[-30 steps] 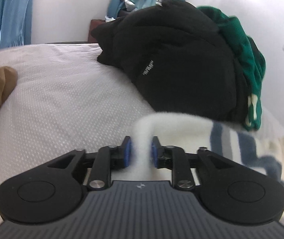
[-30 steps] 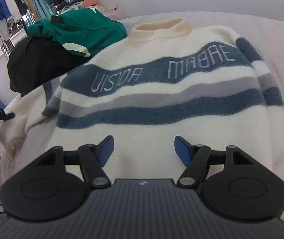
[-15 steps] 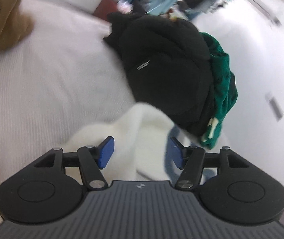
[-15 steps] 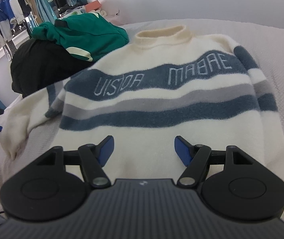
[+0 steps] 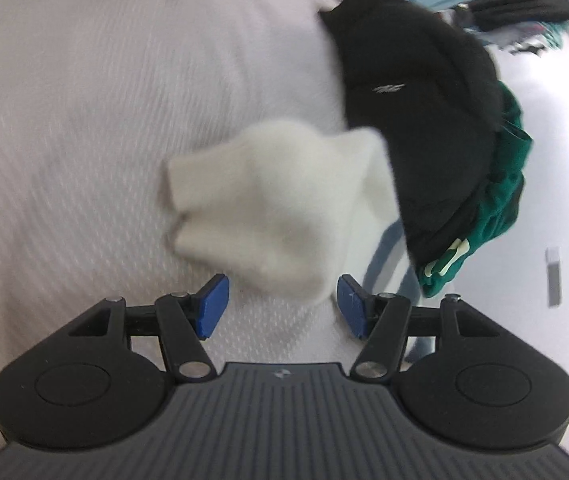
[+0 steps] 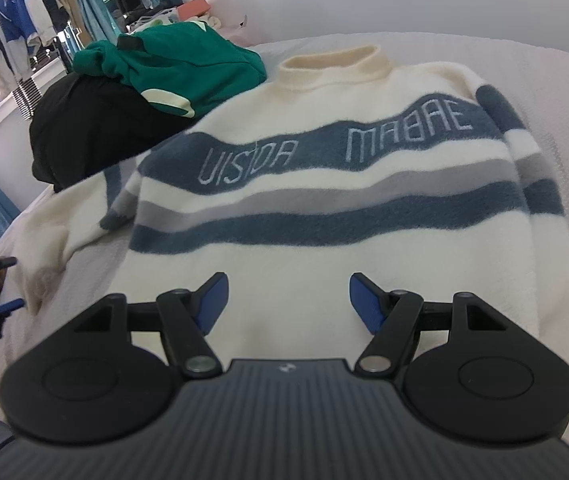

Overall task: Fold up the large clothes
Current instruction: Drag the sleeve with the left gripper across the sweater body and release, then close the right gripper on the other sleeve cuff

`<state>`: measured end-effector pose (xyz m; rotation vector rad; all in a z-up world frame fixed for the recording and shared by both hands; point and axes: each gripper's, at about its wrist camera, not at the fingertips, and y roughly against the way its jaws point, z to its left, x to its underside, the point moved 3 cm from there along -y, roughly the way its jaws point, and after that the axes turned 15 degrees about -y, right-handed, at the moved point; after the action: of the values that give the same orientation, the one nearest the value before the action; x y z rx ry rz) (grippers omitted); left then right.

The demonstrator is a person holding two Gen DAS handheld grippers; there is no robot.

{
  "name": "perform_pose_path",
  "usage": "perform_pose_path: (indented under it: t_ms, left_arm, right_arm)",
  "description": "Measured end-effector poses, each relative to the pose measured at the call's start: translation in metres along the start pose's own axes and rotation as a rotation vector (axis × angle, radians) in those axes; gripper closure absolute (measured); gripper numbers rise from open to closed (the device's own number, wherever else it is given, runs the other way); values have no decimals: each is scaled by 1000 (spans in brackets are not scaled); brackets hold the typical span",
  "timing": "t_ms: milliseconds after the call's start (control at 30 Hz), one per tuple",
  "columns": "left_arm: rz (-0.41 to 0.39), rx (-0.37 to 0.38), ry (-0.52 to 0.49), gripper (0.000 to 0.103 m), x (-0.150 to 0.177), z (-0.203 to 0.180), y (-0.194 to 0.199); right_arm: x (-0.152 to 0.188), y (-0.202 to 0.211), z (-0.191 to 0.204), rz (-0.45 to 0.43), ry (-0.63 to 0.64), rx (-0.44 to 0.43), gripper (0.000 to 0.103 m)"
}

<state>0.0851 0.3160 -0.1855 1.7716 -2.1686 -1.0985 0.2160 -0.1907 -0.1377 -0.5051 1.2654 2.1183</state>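
Just above the wide, empty left claw [image 5: 282, 306] lies the sweater's cuff [image 5: 268, 200], its sleeve running to the lower right.

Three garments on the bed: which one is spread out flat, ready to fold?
The cream sweater with blue and grey stripes. The black garment and the green garment lie bunched in a heap beside it.

sweater [image 6: 324, 216] on bed [image 6: 556, 80] | clothes pile [image 6: 124, 104] left of sweater
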Motion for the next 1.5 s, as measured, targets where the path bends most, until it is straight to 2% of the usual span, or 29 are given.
perform_pose_path:
  t_ms: [133,300,333,400,433,467,600,667,800,900,967,1133,1233,1267,1300,1367,1500]
  left_arm:
    - [22,35,140,38,-4,14,-23]
    - [-78,-21,95,40,-31,11,-31]
    - [-109,-48,61,44,-38,11,-30]
    - [-156,-105,-7,72,-52,13,-27]
    - [-182,-138,-28,78,-57,17,-24]
    - [-204,-157,-31,89,-61,21,-21]
    - [-309,-221,-78,94,-78,29,-6]
    - [-351,-286,-167,94,-88,25,-3]
    - [-341,-383,-289,94,-92,13,-18]
    - [-320,-437,-334,94,-96,16,-28]
    - [-306,-448,-342,93,-99,20,-34]
    - [-318,-459,-389,92,-96,16,-33]
    - [-288,-443,-384,72,-91,13,-27]
    - [-279,-424,-393,60,-87,11,-25]
    - [-269,-419,-406,54,-82,7,-22]
    - [-252,-410,-434,51,-70,-2,-15]
    - [-224,-338,-514,50,-41,-31,0]
  right_arm:
    - [0,-2,-1,4,-7,9,34]
    - [2,-4,-2,9,-9,19,34]
    - [2,-4,-3,9,-7,21,34]
    - [3,-5,-3,10,-5,24,34]
    - [3,-5,-3,11,-6,25,34]
    - [2,-6,-3,11,-7,25,34]
    - [2,-7,-1,9,-4,32,34]
    - [2,-9,-1,12,-4,34,34]
    - [1,-12,-1,12,0,44,34]
    - [0,-13,-1,-1,11,59,34]
    - [-1,-15,-2,-5,11,67,34]
    - [-6,-17,-3,-16,7,72,34]
    - [-9,-15,-3,-29,5,72,34]
    - [-9,-13,-3,-33,2,70,34]
    - [-10,-11,-4,-38,-2,69,34]
    - [-12,-7,-5,-51,-9,67,34]
    - [-15,5,-8,-88,-28,68,34]
